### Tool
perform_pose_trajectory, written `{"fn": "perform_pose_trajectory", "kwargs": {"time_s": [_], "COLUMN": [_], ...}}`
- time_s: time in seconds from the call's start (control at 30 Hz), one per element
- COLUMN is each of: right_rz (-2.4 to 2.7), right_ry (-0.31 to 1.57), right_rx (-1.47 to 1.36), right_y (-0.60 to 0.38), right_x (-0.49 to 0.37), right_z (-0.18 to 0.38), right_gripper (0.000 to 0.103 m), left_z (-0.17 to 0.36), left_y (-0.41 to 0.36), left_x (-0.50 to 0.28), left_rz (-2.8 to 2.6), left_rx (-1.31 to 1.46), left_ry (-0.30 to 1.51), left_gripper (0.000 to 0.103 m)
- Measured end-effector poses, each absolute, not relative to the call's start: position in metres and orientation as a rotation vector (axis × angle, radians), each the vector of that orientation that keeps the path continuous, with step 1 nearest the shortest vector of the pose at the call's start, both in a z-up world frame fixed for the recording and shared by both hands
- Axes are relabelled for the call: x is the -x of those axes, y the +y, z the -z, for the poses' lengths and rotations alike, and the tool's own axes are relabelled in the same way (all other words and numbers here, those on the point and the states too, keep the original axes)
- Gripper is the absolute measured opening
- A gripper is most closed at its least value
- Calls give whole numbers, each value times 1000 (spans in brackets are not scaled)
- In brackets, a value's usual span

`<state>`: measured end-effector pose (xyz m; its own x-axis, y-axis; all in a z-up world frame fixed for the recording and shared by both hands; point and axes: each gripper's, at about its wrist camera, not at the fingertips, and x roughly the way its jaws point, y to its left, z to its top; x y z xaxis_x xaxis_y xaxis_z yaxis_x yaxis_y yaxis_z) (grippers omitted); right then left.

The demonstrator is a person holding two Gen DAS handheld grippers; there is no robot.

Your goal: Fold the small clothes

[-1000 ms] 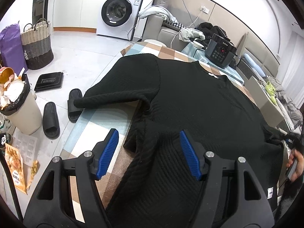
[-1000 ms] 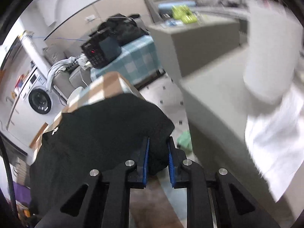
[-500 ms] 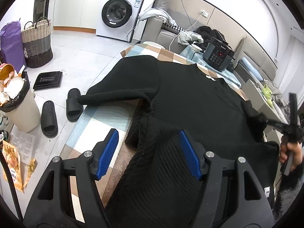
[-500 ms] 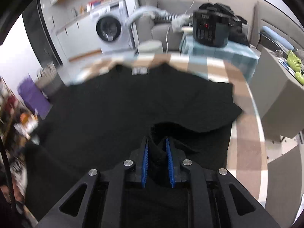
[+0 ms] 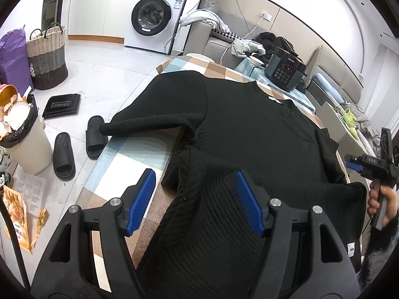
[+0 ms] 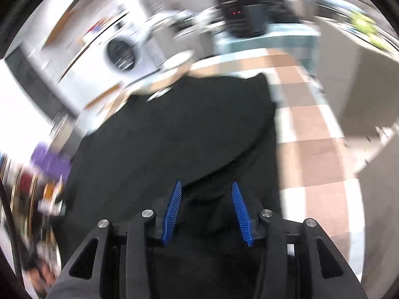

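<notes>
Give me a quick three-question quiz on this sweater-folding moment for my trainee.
1. True or false: the left sleeve of the black sweater is already folded in over its body.
2. What lies between the open jaws of the right gripper? A) bare tablecloth B) black sweater fabric C) a slipper
3. Fill in: beyond the sweater's collar, on the far table, stands a dark ____ with a lit red light.

Key
1. False: it stretches out sideways over the checked tablecloth.
2. B. The jaws have just been opening, pads clear of the cloth.
3. Cooker.
</notes>
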<state>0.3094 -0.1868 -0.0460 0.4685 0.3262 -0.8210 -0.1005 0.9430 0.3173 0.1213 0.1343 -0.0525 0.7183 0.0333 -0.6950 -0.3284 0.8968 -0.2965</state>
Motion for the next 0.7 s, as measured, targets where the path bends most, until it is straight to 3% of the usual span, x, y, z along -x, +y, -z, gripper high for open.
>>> {"fn": "perform_pose_trajectory", "kwargs": {"time_s": [0.17, 0.43, 0.7], "right_rz": [-124, -83, -57], "right_ry": [1086, 1091, 1124], "right_rx": [-413, -402, -405], "right_y": [-215, -207, -208], "right_x": [-349, -394, -385], "right_z": [61, 76, 85], "right_gripper": [43, 43, 43], "left_z": [53, 61, 69], "left_y": [136, 146, 149], "left_x": [-123, -132, -140], "left_rz": [-206, -220, -213], "left_rx": [425, 441, 449], "left_ry": [748, 759, 761], "left_gripper": [64, 64, 64]}}
